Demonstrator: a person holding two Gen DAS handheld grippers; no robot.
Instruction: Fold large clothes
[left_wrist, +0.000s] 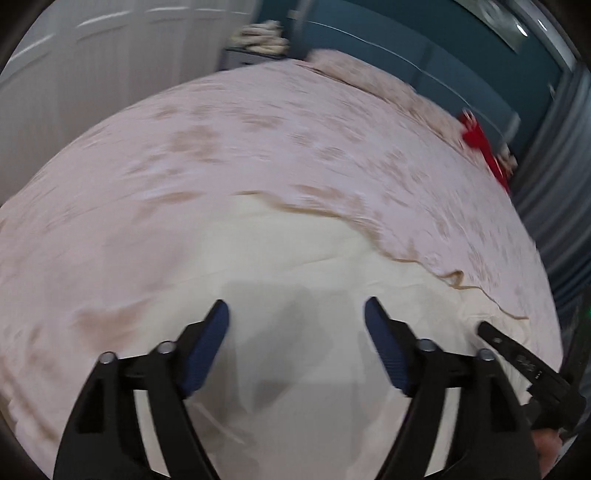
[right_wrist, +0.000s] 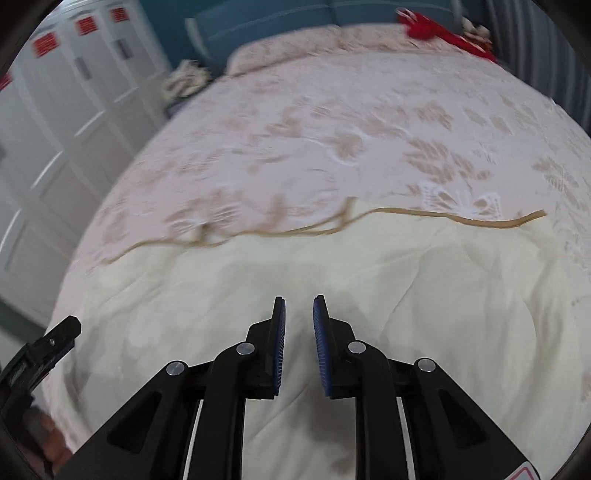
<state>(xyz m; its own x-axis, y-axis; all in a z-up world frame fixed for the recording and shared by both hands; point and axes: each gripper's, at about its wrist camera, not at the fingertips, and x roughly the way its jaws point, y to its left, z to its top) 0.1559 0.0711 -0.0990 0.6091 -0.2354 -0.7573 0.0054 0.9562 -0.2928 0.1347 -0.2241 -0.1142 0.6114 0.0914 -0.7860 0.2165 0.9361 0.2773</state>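
A: Left hand-held gripper (left_wrist: 296, 314) is hovering over the cream cloth (left_wrist: 295, 258), angled downward. Its blue pads (left_wrist: 207, 350) are standing wide apart with nothing between them; only bare fabric is showing in the gap.

B: And the right hand-held gripper (right_wrist: 299, 308)?

A: It is also pointing down at the cream cloth (right_wrist: 332, 266). Its pads (right_wrist: 279, 347) are standing a narrow way apart, and no fabric is sitting between them. Neither unit is gripping anything.

B: Where is the task item lying?

A: The cream cloth is lying spread on the bed (right_wrist: 332, 110), covering the near part of it. Its far edge is carrying a tan trim (right_wrist: 480, 220), which is running across the right wrist view in a wavy line. In the left wrist view the same trim (left_wrist: 317, 212) is curving from the middle toward the right.

B: What is lying beyond that edge?

A: The bedspread (left_wrist: 221, 147), pale pink with a tan leaf pattern, is extending to the far end of the bed. A red item (right_wrist: 436, 27) is resting near the far right corner, well apart from both units; blur is hiding what it is. White cabinet doors (right_wrist: 74, 92) are standing along the left side.

B: Are the two units seeing each other?

A: Yes. The right unit's black body is showing at the right edge of the left wrist view, and the left unit's at the lower left of the right wrist view. Both pictures are blurring somewhat.
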